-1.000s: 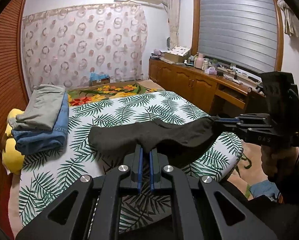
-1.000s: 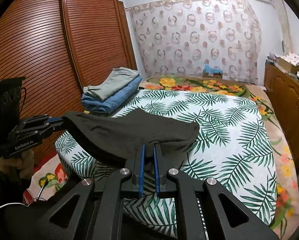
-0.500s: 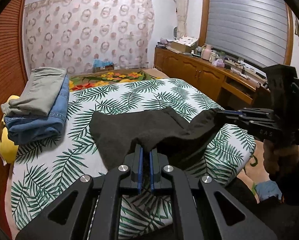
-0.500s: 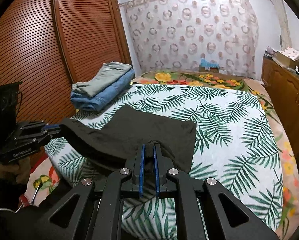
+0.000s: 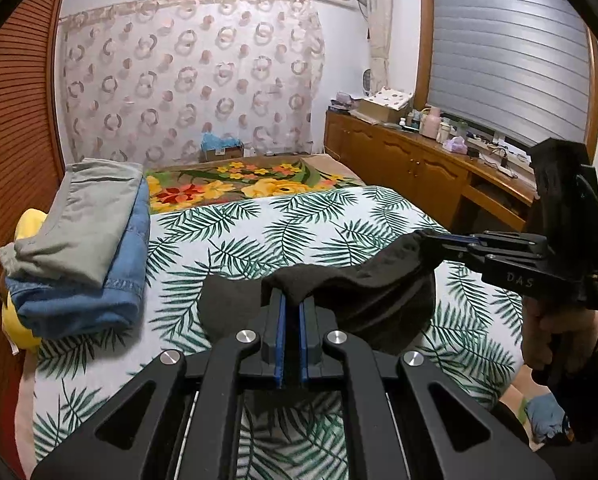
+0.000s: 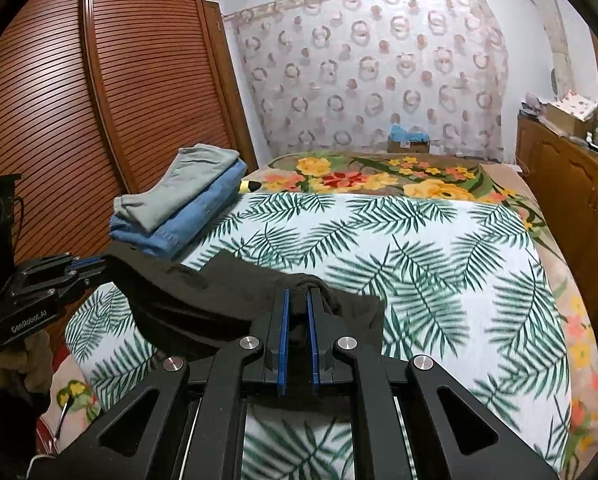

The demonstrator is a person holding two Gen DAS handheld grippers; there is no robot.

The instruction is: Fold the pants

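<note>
Bed (image 5: 259, 236); pants (image 5: 359, 288) between both tongs

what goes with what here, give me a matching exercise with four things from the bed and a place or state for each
Things:
1. black pants
2. grey pants
3. jeans
4. floral blanket

Places or states:
A. bottom of the stack
B. far end of the bed
C. held by both grippers
D. top of the stack

Pairs: 1-C, 2-D, 3-A, 4-B

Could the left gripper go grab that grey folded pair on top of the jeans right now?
Probably not yet. The left gripper is shut on the black pants, so it would have to let go first. The way to the grey pants across the bed looks open.
</note>
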